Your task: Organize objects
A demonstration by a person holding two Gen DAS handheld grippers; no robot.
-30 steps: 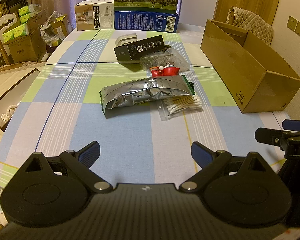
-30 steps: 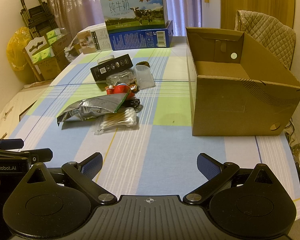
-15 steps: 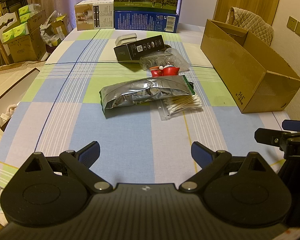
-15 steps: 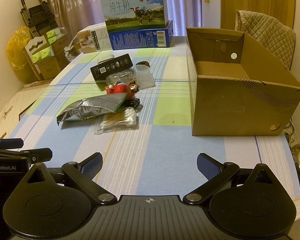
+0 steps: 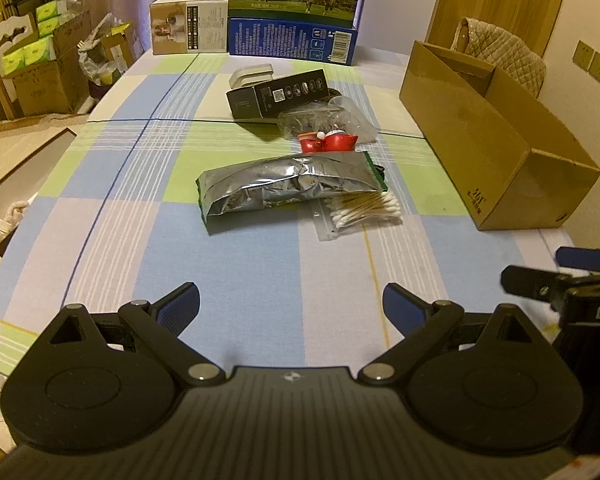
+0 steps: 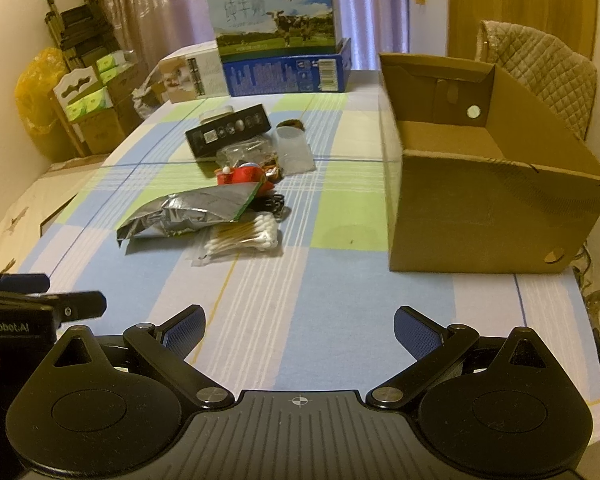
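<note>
**Grippers spread over near table edge, clutter ahead**

Left wrist view: left gripper [image 5: 291, 304] hovers above the checked tablecloth [image 5: 140, 208], jaws wide apart, nothing between them. Silver foil pouch [image 5: 288, 184] lies straight ahead, well apart from the fingertips, long axis crosswise. Bag of cotton swabs [image 5: 364, 210] touches the pouch's right end, slightly nearer the gripper. Behind the pouch: red toy [image 5: 328, 142], crumpled clear plastic bag [image 5: 328, 116], then black carton [image 5: 276, 94] with a white case [image 5: 252, 74] just behind it. Open cardboard box [image 5: 488, 148] stands to the right of the pile, near the table's right edge. Right gripper [image 5: 556, 276] enters at the right margin of this view.

Right wrist view: right gripper [image 6: 299, 330] also has its jaws spread, empty, over the near table edge. Cardboard box [image 6: 480, 216] sits ahead and to the right, open side up; the part of its interior in view is bare. Pile lies ahead and to the left: cotton swabs [image 6: 244, 236] nearest, foil pouch [image 6: 196, 212] overlapping them on the left, red toy [image 6: 242, 174] beyond, clear plastic cup [image 6: 294, 150] on its side, black carton [image 6: 228, 132] farther back. Black cord or strap [image 6: 272, 202] shows between pouch and toy; cannot tell which. Milk carton box [image 6: 276, 12] stands on a blue box [image 6: 288, 72] at the far end. Left gripper [image 6: 48, 300] shows at the left margin.
</note>
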